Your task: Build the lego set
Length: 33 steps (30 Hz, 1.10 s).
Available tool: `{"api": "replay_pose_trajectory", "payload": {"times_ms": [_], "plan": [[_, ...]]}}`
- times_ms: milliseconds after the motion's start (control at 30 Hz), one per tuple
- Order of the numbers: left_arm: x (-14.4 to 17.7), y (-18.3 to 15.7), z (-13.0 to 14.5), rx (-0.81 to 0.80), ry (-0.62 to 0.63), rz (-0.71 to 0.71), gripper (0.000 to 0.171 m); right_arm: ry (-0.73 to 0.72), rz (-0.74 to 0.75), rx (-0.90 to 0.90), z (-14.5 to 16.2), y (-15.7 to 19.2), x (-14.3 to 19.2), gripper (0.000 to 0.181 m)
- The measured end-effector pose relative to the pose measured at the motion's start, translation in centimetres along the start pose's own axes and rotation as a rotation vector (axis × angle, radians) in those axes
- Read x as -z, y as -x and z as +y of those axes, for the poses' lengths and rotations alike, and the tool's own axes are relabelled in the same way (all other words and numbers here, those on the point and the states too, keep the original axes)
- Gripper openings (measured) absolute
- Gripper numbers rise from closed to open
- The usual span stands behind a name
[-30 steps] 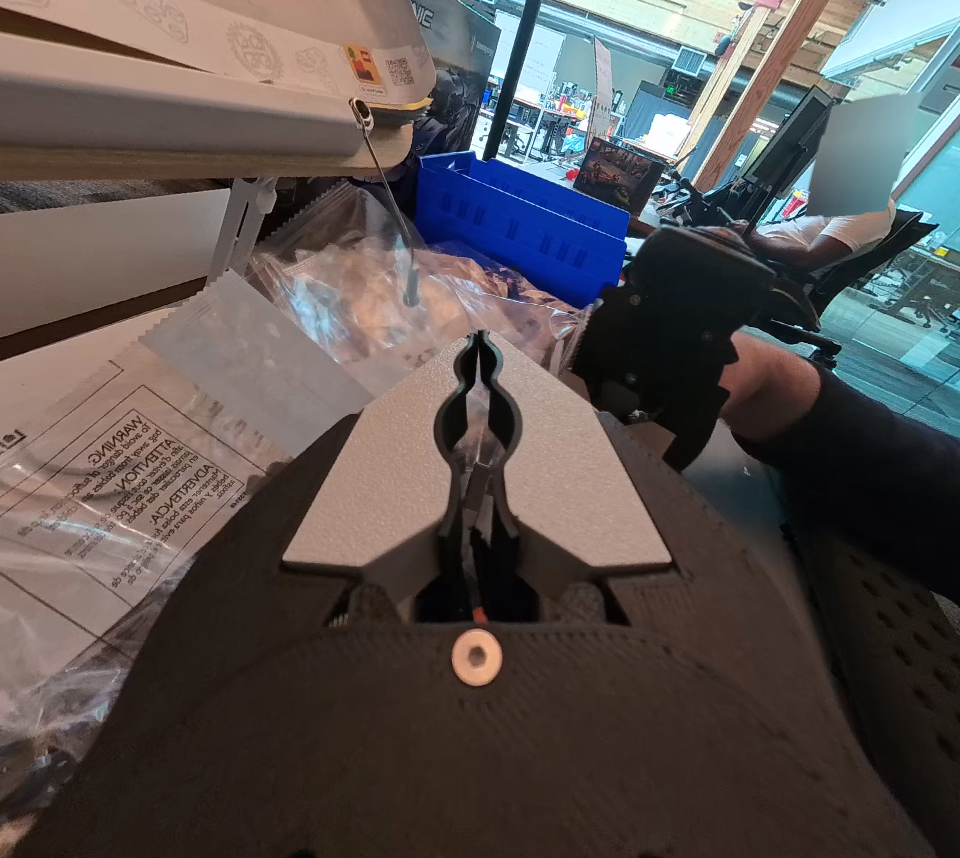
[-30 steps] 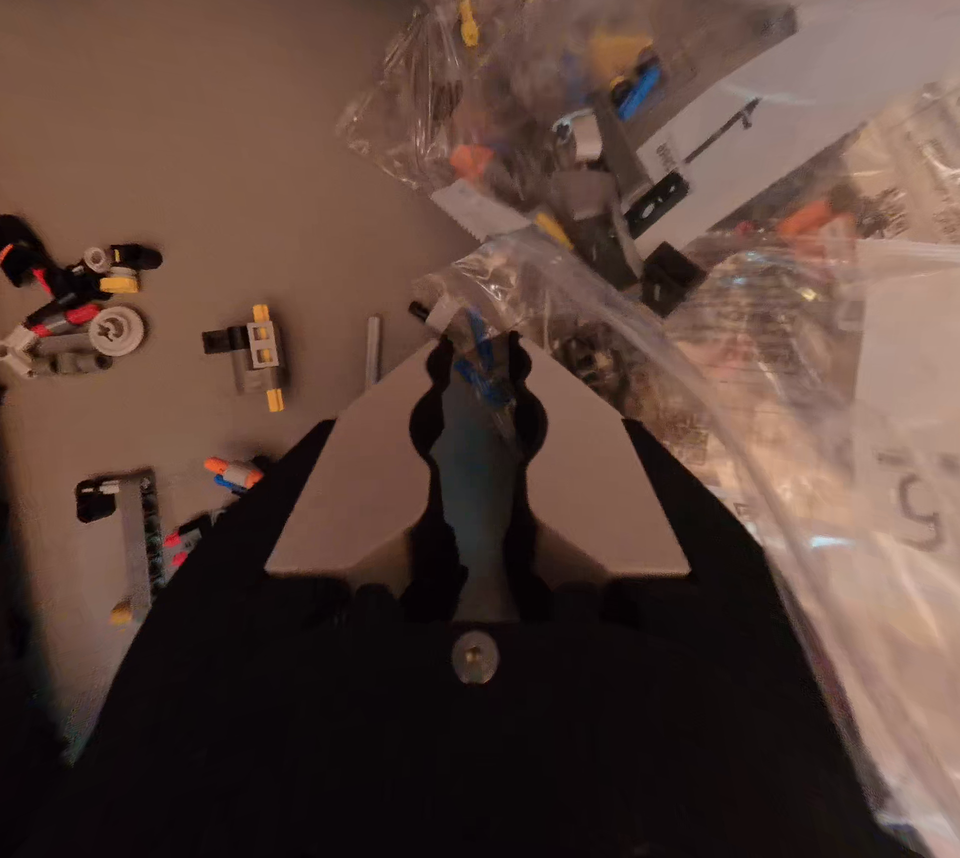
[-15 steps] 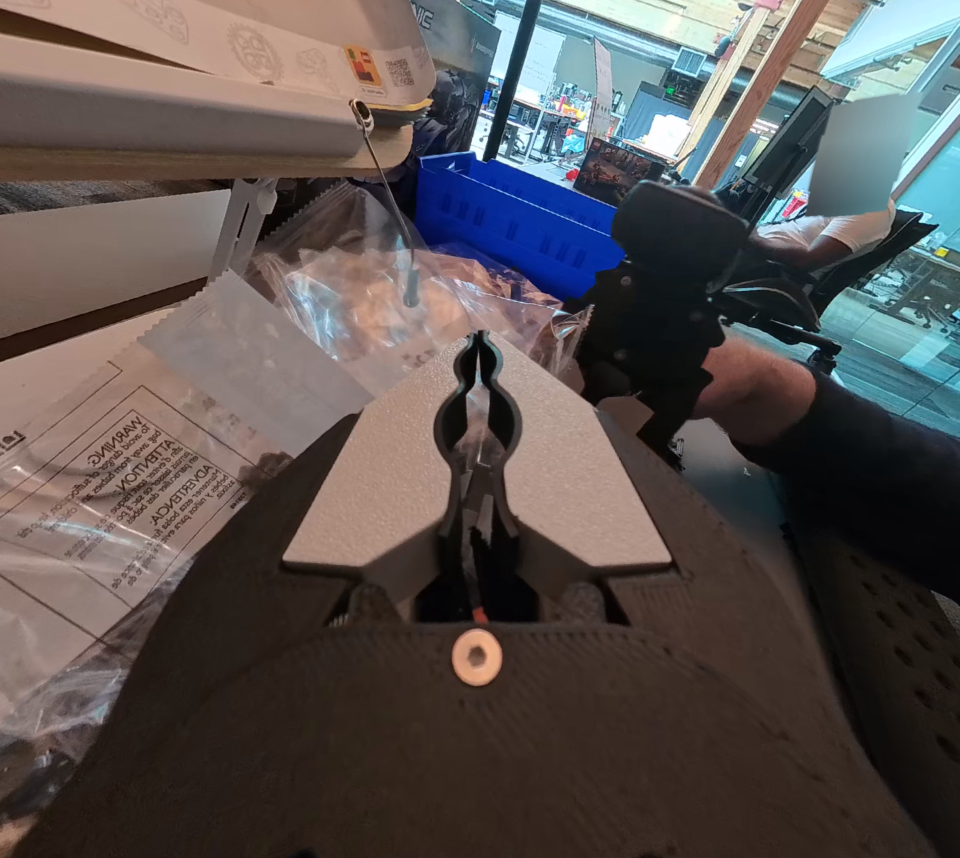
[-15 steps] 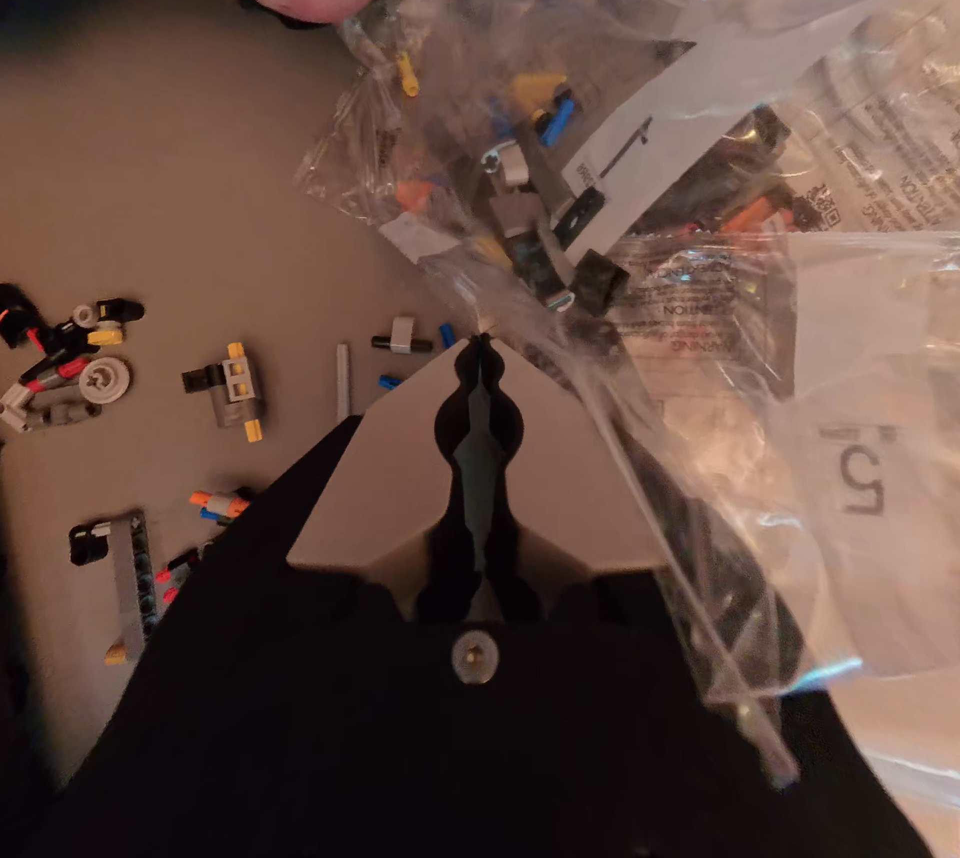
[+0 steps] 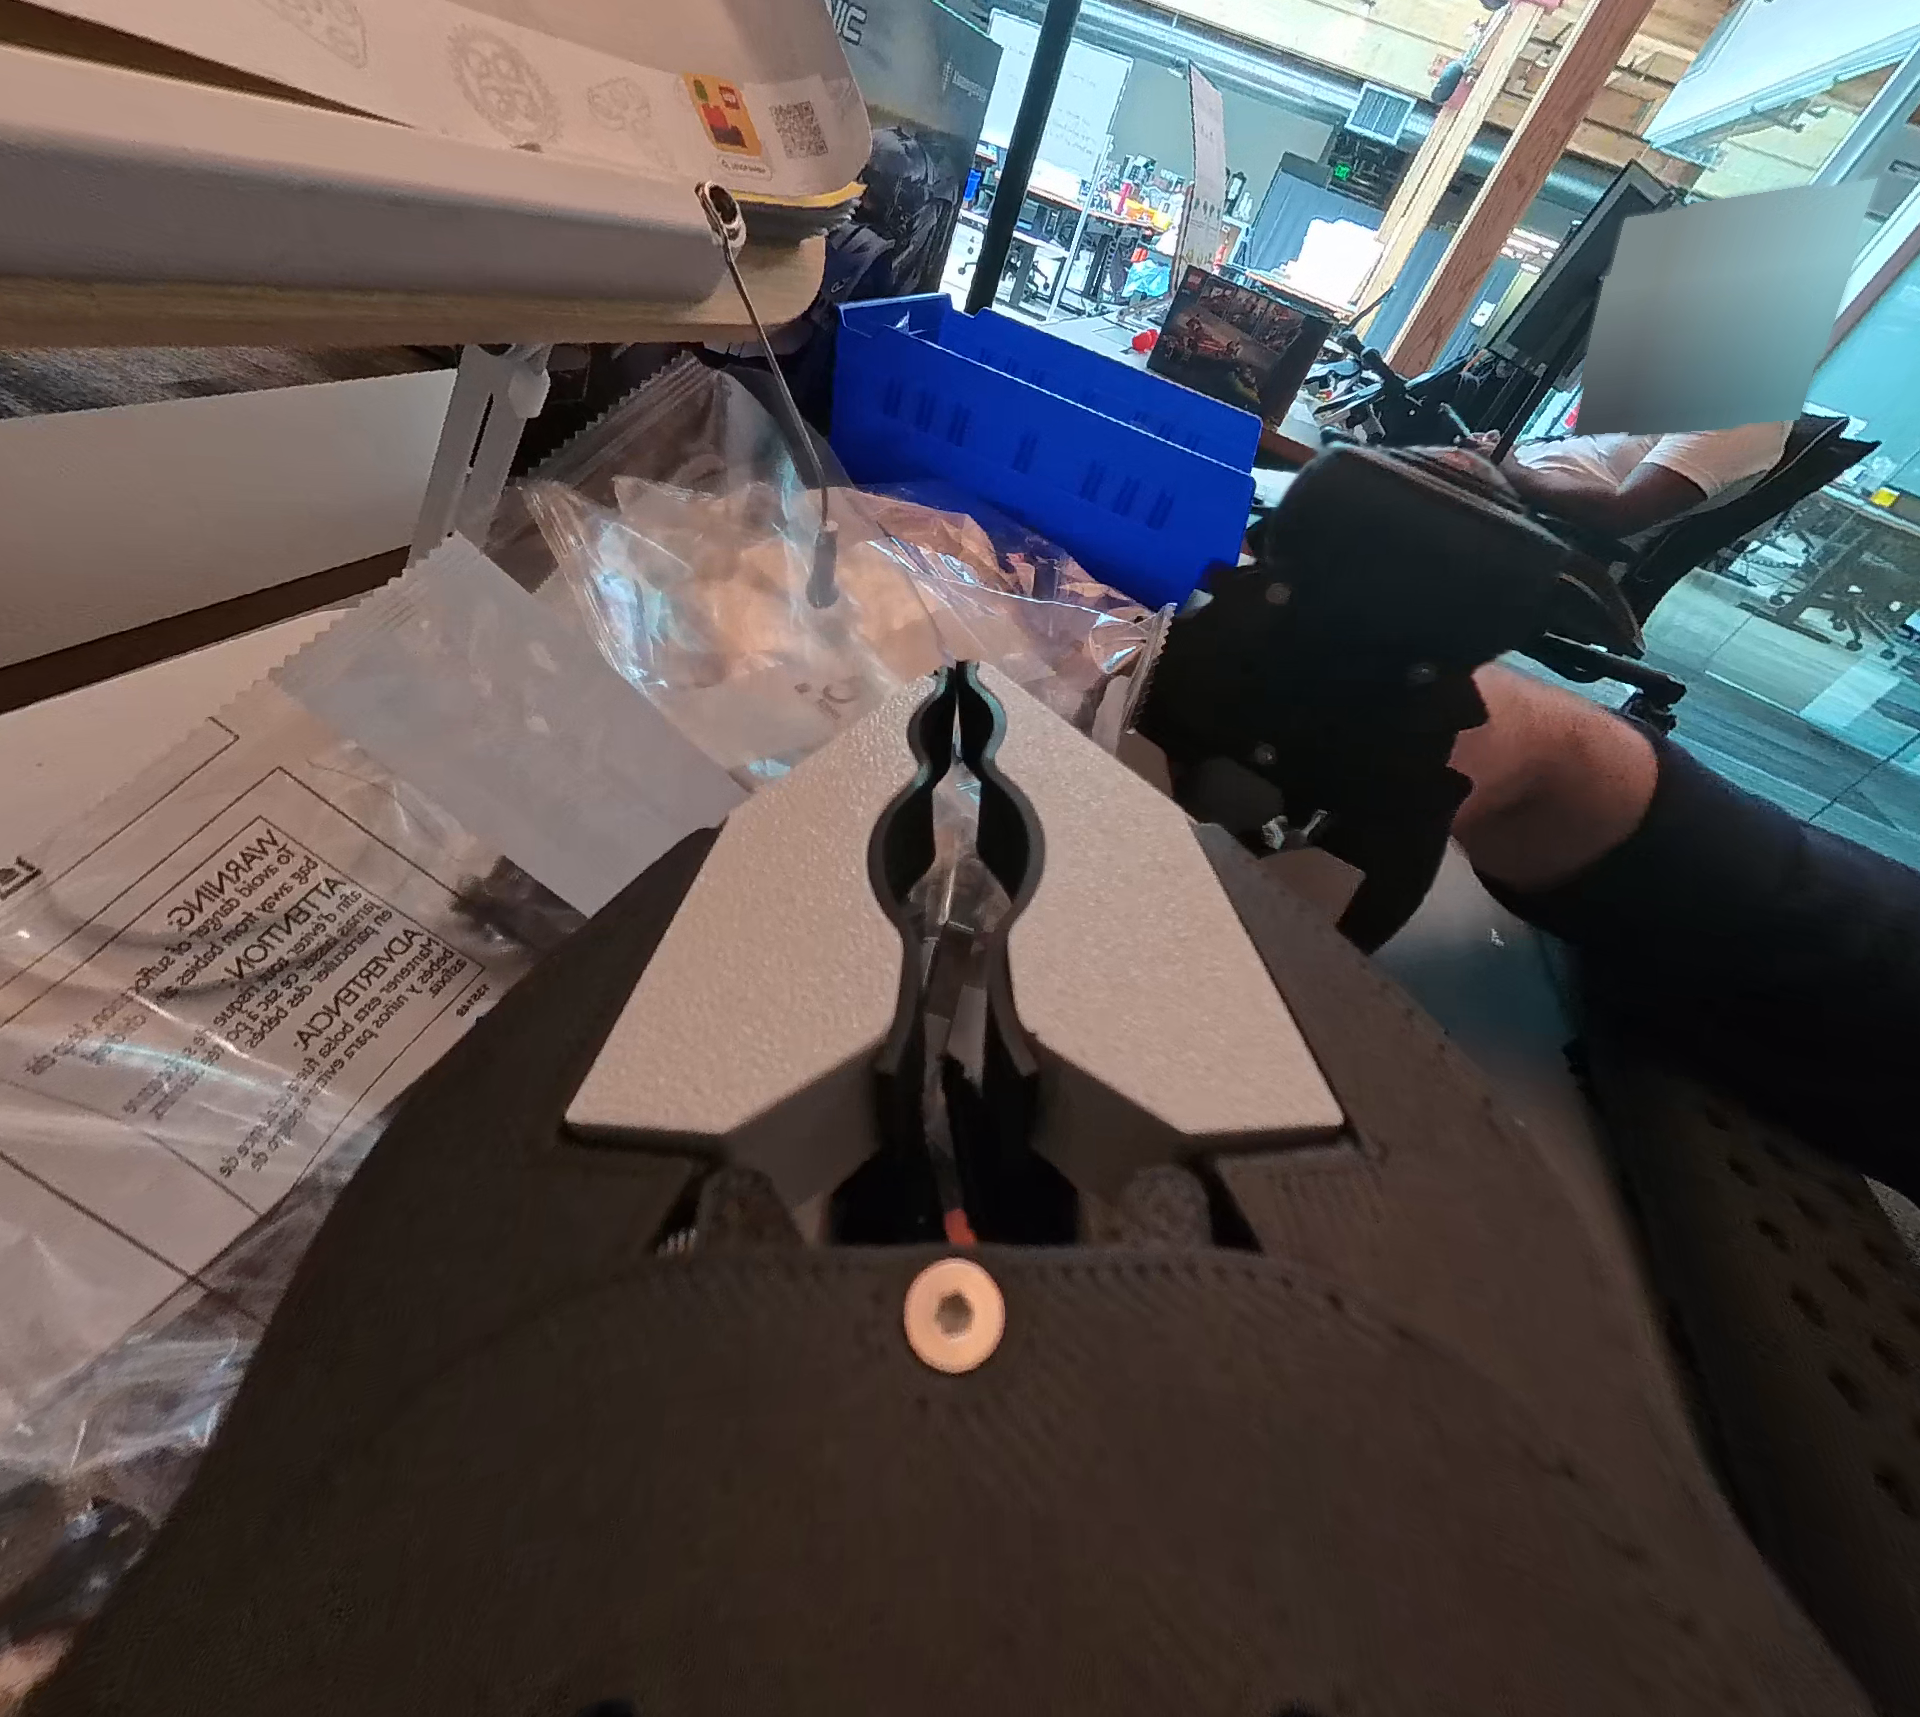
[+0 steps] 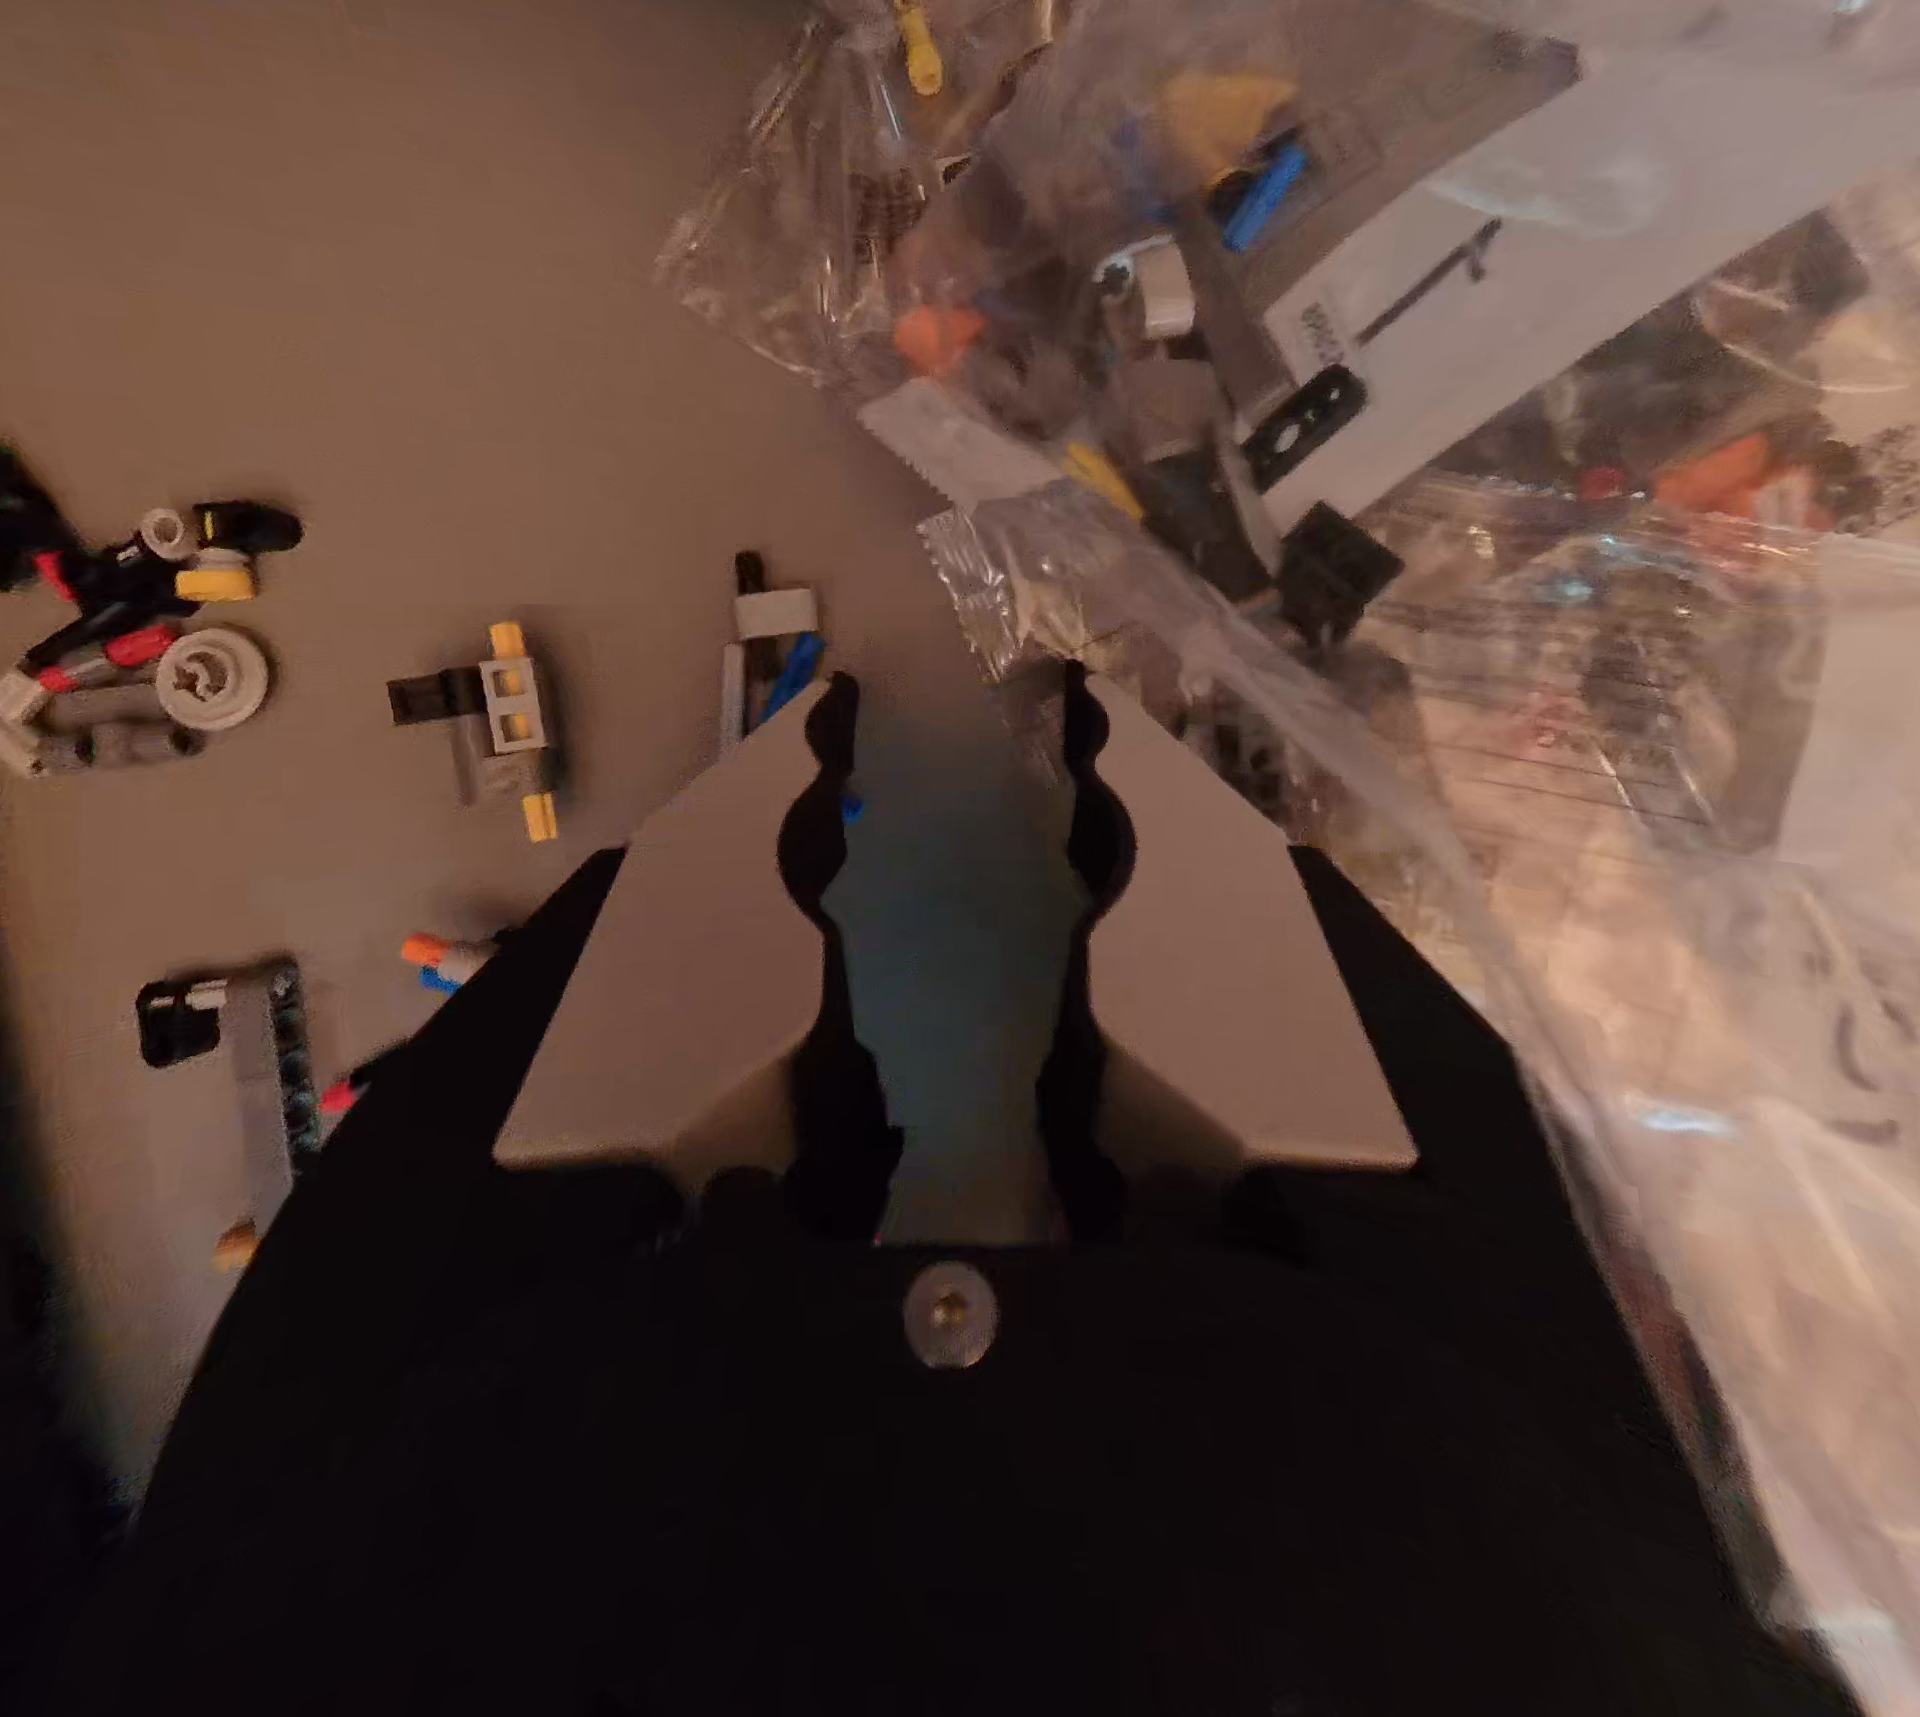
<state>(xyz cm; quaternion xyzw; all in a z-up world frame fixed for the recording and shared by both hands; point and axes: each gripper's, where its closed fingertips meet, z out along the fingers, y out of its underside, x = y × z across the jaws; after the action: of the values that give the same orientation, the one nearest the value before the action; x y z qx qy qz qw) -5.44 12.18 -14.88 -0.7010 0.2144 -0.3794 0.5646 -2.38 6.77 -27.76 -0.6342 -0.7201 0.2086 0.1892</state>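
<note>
My left gripper is shut on the film of a clear plastic bag of lego pieces. The same bag hangs over the table at the upper right of the right wrist view. My right gripper is open and empty, low over the brown table, with the bag's lower corner by its right fingertip. A grey connector on a black axle and blue pins lie just beyond its left fingertip. The right gripper's black body also shows in the left wrist view.
Small sub-assemblies lie on the table to the left: a grey and yellow one, a wheel cluster, a grey beam. More parts bags, a blue bin and an instruction booklet on a stand are ahead. A person sits far right.
My right gripper closed half a second ago and has now opened wide. The grey connector and blue pins, earlier inside the bag's corner, now lie on the table. The left gripper stayed shut.
</note>
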Motion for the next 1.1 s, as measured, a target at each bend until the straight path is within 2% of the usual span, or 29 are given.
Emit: {"api": "replay_pose_trajectory", "payload": {"times_ms": [200, 300, 467, 667, 933, 1100], "plan": [[0.0, 0.0, 0.0, -0.003, 0.0, 0.0, 0.0, 0.015, 0.011, 0.02, 0.7, 0.0, 1.2, 0.038], [0.0, 0.0, 0.0, -0.003, 0.002, 0.001, 0.0, 0.036, -0.035, 0.047, 1.4, 1.1, 1.4, 0.029], [0.0, 0.0, 0.0, -0.004, 0.004, 0.001, 0.0, 0.059, -0.067, 0.078, 1.7, 1.9, 1.1, 0.027], [0.0, -0.1, 0.1, -0.003, 0.006, 0.003, 0.0, 0.053, -0.065, 0.086, 1.7, 1.9, 1.3, 0.023], [-0.1, -0.2, 0.1, -0.011, 0.013, 0.001, 0.0, 0.041, -0.079, 0.112, 1.4, 2.3, 1.2, 0.0], [-0.1, -0.2, 0.2, -0.012, 0.016, 0.002, 0.0, 0.015, -0.088, 0.107, 0.7, 2.5, 1.4, 0.0]]}}
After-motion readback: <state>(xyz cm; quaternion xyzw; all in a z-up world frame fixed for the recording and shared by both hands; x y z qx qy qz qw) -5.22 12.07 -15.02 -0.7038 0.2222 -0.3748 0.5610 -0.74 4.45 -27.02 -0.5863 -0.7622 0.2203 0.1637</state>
